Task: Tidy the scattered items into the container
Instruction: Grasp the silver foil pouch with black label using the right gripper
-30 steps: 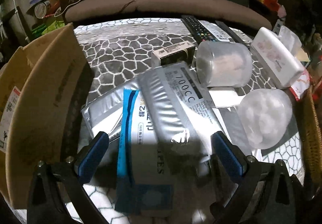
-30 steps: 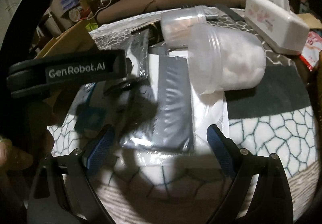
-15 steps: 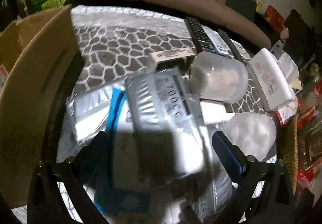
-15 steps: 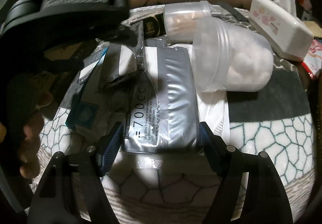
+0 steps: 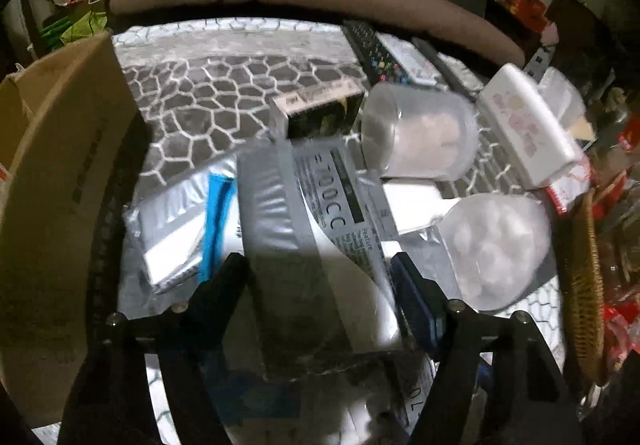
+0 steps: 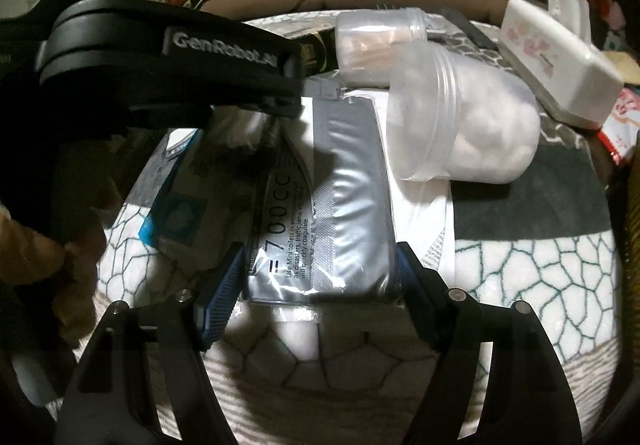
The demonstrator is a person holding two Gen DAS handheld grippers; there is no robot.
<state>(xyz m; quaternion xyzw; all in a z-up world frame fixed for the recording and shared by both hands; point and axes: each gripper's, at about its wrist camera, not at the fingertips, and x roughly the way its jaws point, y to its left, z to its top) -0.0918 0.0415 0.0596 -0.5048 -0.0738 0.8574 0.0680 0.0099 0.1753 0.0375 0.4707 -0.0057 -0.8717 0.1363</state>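
A silver pouch marked "700CC" (image 5: 304,229) (image 6: 320,221) lies on top of a pile of flat packets on the patterned cloth. My left gripper (image 5: 320,285) has closed in on both sides of one end of the pouch. My right gripper (image 6: 320,277) has its blue-padded fingers (image 6: 220,293) pressed to both sides of the other end. The left gripper's black body (image 6: 168,57) shows in the right wrist view. A cardboard box (image 5: 52,197) stands open at the left.
Two frosted jars of cotton (image 5: 496,245) (image 5: 420,133) lie to the right of the pouch. A white tissue box (image 5: 528,125), remotes (image 5: 384,53), a small dark carton (image 5: 320,109) and a blue-edged packet (image 5: 216,221) are around. A wicker basket (image 5: 580,277) stands at the far right.
Both grippers have narrowed from wide open onto the silver pouch. The left gripper has moved forward over the pile; the right gripper has moved up to the pouch's near end.
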